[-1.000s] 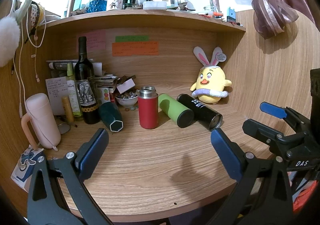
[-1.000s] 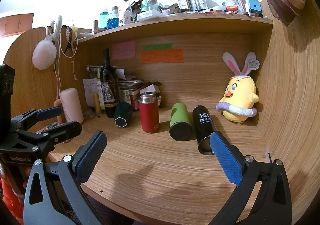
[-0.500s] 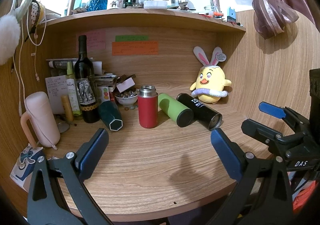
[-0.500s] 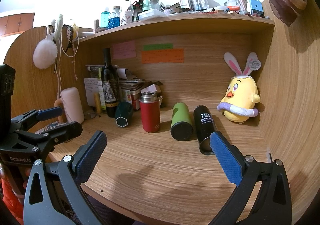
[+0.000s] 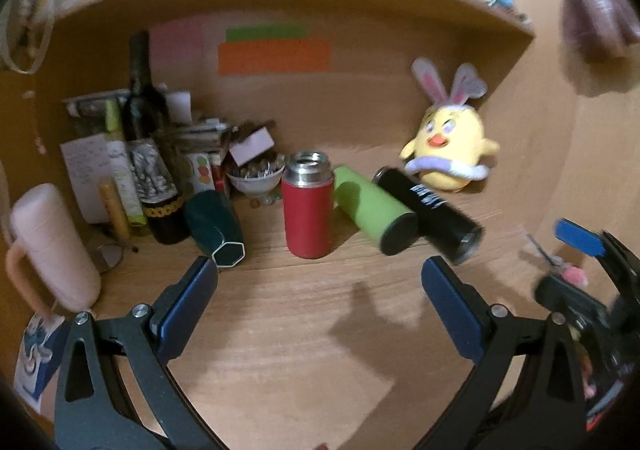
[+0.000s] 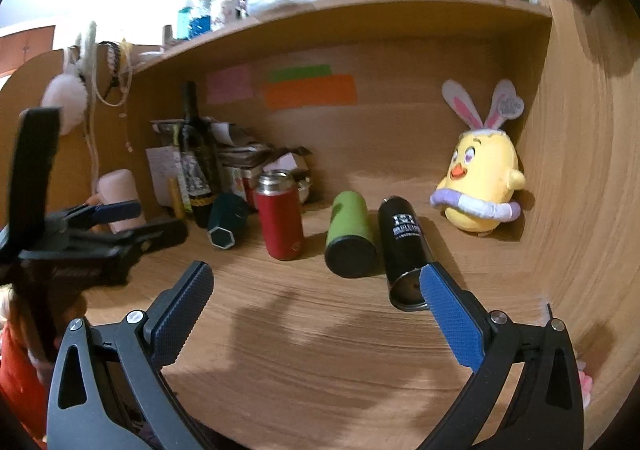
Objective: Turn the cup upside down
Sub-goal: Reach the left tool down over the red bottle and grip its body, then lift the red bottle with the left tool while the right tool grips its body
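red cup [image 5: 307, 209] upright, mouth up, dead ahead of left tongs [image 5: 318, 290]; both tongs spread, empty; right tongs [image 6: 316, 292] offset.

A yellow chick plush with bunny ears [image 6: 480, 185] sits at two o'clock against the back wall. At ten o'clock a dark wine bottle [image 6: 195, 153] stands before stacked papers [image 6: 240, 151], with a pink pouch [image 5: 50, 246] further left. Orange [image 6: 310, 91], green and pink notes, too blurred to read, hang at twelve o'clock.
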